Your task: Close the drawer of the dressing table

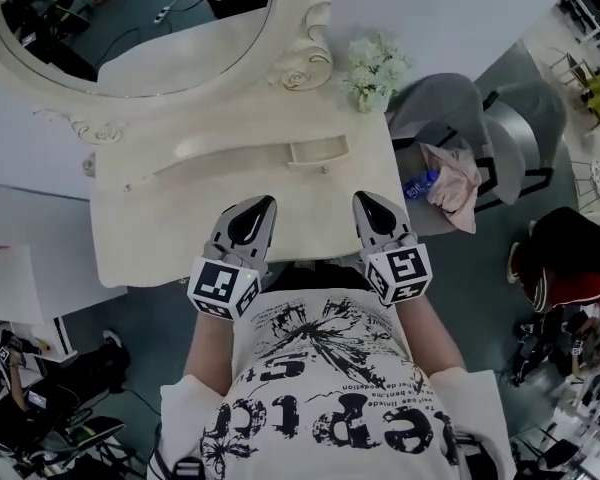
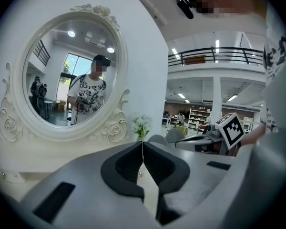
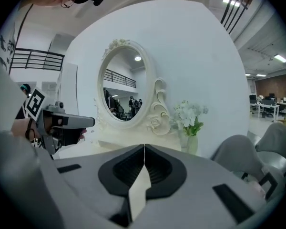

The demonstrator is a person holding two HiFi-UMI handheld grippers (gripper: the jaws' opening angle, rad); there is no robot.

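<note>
dressing table [image 1: 160, 238]: cream, carved scroll trim, low raised back shelf along the wall side; fills the middle of the head view.
mirror [image 1: 130, 28]: oval, cream frame, stands at the table's back left.
chair [image 1: 520, 118]: grey, just right of the table; pink cloth [image 1: 455, 183] and a bottle [image 1: 420, 183] on its seat.
left gripper [image 1: 263, 206]: over the table's near edge, tips toward the mirror; jaws clenched together, nothing between them.
right gripper [image 1: 366, 199]: level with the left one, also aimed at the back shelf; jaws pressed together, empty.
drawer [image 1: 318, 152]: small, in the right part of the back shelf.
drawer axis: long side runs left-right along the shelf; front faces the person.
drawer look: cream like the table, shallow box, pulled out a little, hollow top showing.
drawer vs jaws: beyond both sets of tips, between their lines, nearer the right gripper; apart from both, no contact.
flowers [image 1: 375, 68]: white bunch in a vase, back right corner, behind the drawer.
</note>
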